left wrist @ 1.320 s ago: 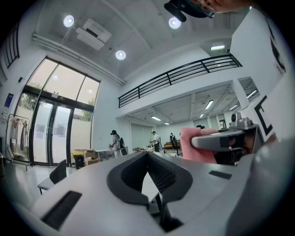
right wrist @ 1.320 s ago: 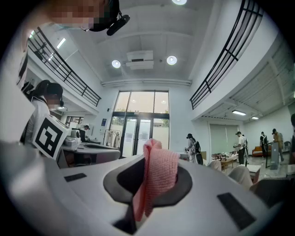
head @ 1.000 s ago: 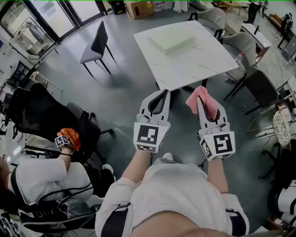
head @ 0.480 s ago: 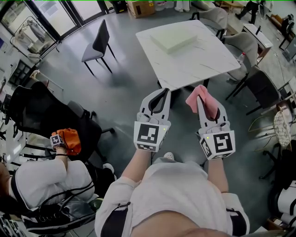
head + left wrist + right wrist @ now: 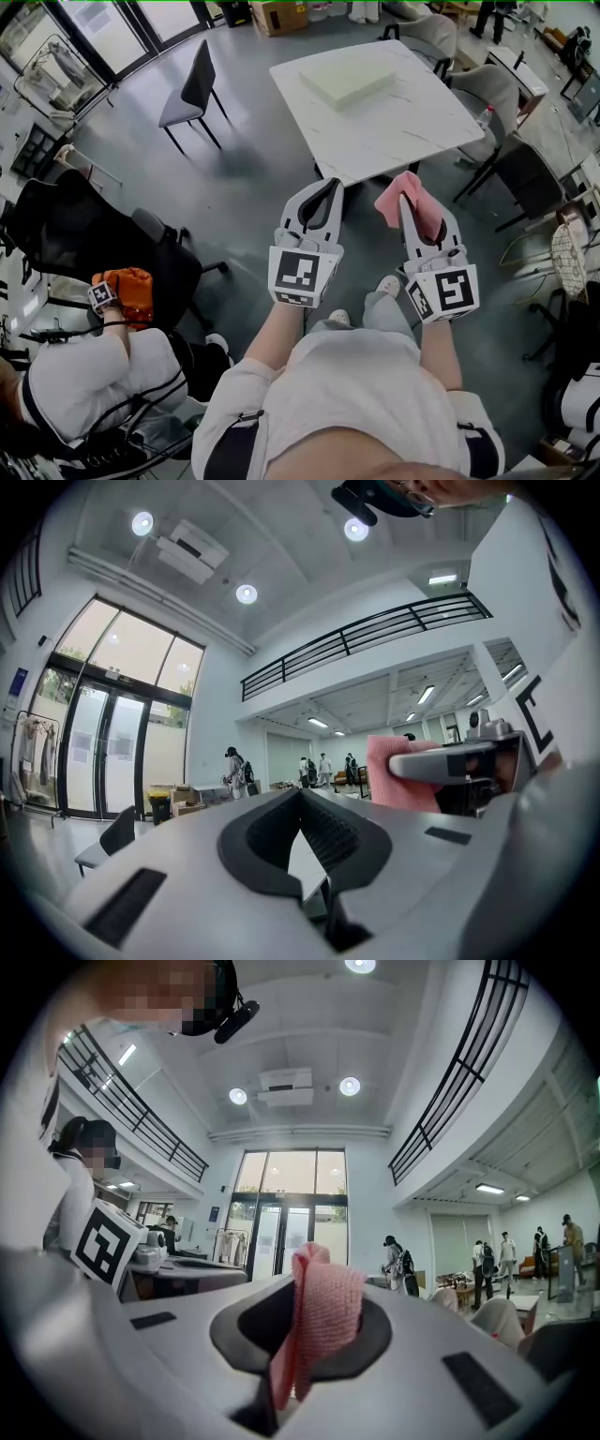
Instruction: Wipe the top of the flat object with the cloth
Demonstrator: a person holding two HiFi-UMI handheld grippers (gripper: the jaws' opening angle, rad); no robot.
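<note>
A pale green flat slab (image 5: pixel 349 77) lies on the far part of the white table (image 5: pixel 394 131), well ahead of both grippers. My right gripper (image 5: pixel 404 200) is shut on a pink cloth (image 5: pixel 407 202), which bunches up out of its jaws. The right gripper view shows the cloth (image 5: pixel 320 1312) pinched upright in that gripper (image 5: pixel 305 1340). My left gripper (image 5: pixel 329 186) is held level beside it, shut and empty. In the left gripper view the left gripper (image 5: pixel 305 850) holds nothing, and the pink cloth (image 5: pixel 398 772) shows at the right. Both grippers hover over the floor, short of the table.
A dark chair (image 5: pixel 192 89) stands left of the table, and grey chairs (image 5: pixel 511 164) crowd its right side. A black office chair (image 5: pixel 89 234) and a seated person with an orange gripper (image 5: pixel 124 291) are at the left. A cardboard box (image 5: pixel 281 14) sits far back.
Both grippers keep their hold and place. My foot has stepped forward under the right gripper. The seated person's orange gripper has drifted left and down.
</note>
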